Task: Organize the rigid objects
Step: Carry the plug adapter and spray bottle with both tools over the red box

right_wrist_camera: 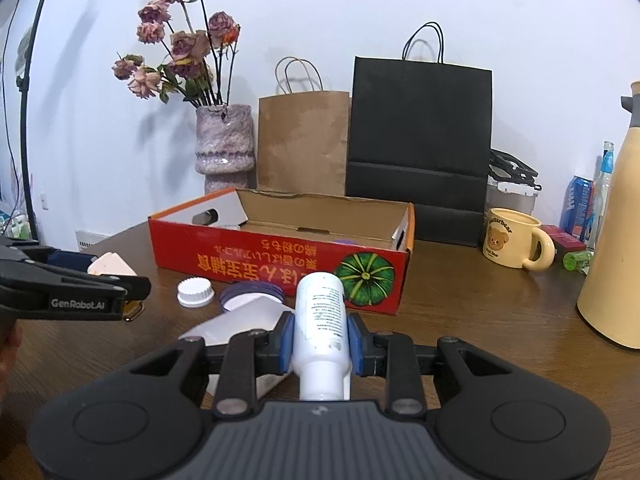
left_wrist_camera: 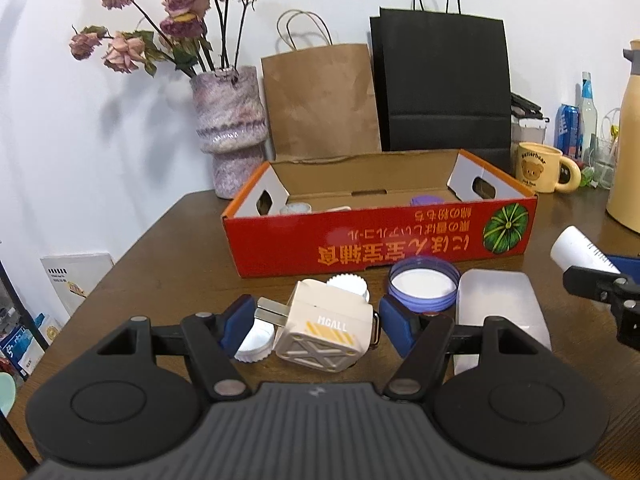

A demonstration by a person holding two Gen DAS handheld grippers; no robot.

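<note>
Left claw (left_wrist_camera: pixel 318 330) stands half open, its two blue pads one on each side of a cream charger (left_wrist_camera: pixel 324 330) with folding metal prongs. On both sides a small gap shows between pad and charger, so the jaws seem to frame the charger and not to press it. Whether the charger is carried or rests on the table (left_wrist_camera: pixel 168 252) I cannot tell for sure. Its long axis points mostly away from the claw, toward the box, turned a little to the left, and the prongs stick out toward the left pad.

Just beyond the left claw lie a white ridged cap (left_wrist_camera: pixel 347 285), a purple lid (left_wrist_camera: pixel 424 284) and a frosted flat lid (left_wrist_camera: pixel 500 312); a second white cap (left_wrist_camera: pixel 256 342) lies under the left pad.

Right claw (right_wrist_camera: pixel 320 344) is closed narrow on a white bottle (right_wrist_camera: pixel 322 320). The bottle's long axis runs straight ahead along the fingers, with its flat bottom end toward the box.

The red box (left_wrist_camera: pixel 380 240) is the place where things go, I judge; some small things already lie inside. It stands straight ahead of both claws, open side up, with its long wall across their path. The right claw, with a firm hold, looks ready to go forward and over this wall. The left claw must first close on the charger across its short width.
</note>
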